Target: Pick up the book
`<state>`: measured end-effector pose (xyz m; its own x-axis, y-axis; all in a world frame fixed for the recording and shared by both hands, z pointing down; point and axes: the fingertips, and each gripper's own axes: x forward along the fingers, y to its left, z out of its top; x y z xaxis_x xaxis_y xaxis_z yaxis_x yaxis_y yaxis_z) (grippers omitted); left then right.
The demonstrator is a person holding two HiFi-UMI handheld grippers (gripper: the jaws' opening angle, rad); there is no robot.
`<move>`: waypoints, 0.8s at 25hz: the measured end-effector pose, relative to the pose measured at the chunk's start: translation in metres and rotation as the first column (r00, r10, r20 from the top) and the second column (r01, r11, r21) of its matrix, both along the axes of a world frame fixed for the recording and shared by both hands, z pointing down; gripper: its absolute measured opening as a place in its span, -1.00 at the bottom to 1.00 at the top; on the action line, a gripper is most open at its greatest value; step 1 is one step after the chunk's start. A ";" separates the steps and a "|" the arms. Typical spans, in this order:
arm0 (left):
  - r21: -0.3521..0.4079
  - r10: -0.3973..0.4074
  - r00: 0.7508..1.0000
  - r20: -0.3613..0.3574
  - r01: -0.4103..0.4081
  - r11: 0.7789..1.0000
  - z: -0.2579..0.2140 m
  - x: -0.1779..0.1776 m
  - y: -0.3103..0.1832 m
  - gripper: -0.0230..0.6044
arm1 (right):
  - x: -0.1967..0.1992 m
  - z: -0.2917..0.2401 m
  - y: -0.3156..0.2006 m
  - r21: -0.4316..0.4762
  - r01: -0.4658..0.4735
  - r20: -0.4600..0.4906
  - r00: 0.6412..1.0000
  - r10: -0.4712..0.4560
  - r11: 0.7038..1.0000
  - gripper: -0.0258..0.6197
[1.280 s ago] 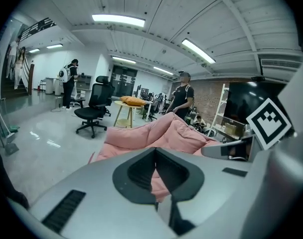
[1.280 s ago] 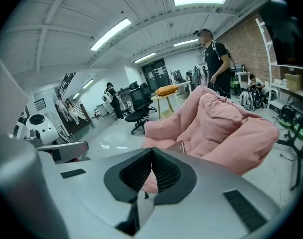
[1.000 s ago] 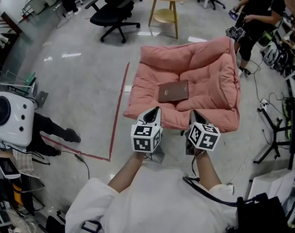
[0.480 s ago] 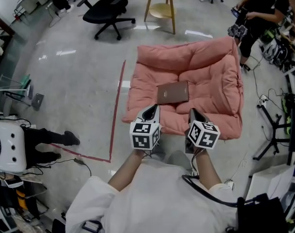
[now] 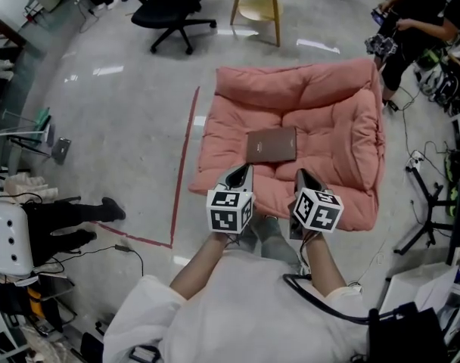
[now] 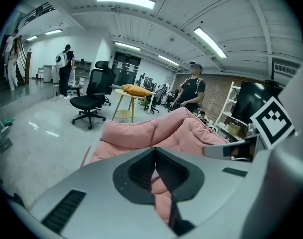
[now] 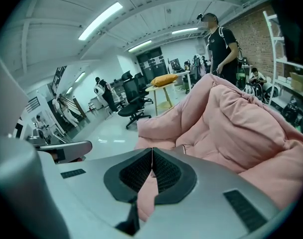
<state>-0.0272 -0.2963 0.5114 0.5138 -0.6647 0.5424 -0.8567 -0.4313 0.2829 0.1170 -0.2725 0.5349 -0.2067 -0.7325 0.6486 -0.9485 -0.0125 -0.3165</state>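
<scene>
Hovering side by side: left grey two-jaw gripper (image 5: 242, 170) and right grey two-jaw gripper (image 5: 301, 175), each with jaws pressed together on nothing, tips over the near edge of the big pink padded cushion (image 5: 332, 119). The flat brown rectangular book (image 5: 271, 144) lies at the cushion's centre, just beyond both tips and apart from them.

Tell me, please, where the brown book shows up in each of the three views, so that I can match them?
Head view: the book lies flat near the picture's centre, on the pink cushion.
Left gripper view: not in it.
Right gripper view: not in it.
Shared landmark: the pink cushion, mid-picture in the left gripper view, right half of the right gripper view.
</scene>
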 end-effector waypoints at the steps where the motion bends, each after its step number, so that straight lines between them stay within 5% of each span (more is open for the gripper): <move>1: -0.006 0.002 1.000 0.005 -0.002 1.000 0.002 0.002 -0.002 -0.90 | 0.000 0.002 -0.003 -0.007 0.005 0.002 1.000 -0.005 1.000 -0.83; 12: -0.095 0.065 0.996 0.055 -0.060 0.994 0.069 0.031 -0.019 -0.90 | 0.002 0.042 -0.020 -0.074 0.001 0.114 0.993 0.008 0.997 -0.83; 17: -0.140 0.136 0.990 0.044 -0.129 0.982 0.123 0.050 -0.034 -0.89 | 0.021 0.081 -0.037 -0.108 -0.073 0.143 0.986 0.088 0.991 -0.83; 20: -0.166 0.183 0.982 0.041 -0.174 0.971 0.155 0.060 -0.046 -0.63 | 0.034 0.103 -0.046 -0.131 -0.135 0.177 0.972 0.157 0.982 -0.83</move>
<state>0.0324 -0.3420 0.6669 0.5819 -0.4670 0.6657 -0.7866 -0.5311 0.3149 0.1510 -0.3184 0.6381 -0.2282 -0.6846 0.6923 -0.8584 -0.1941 -0.4748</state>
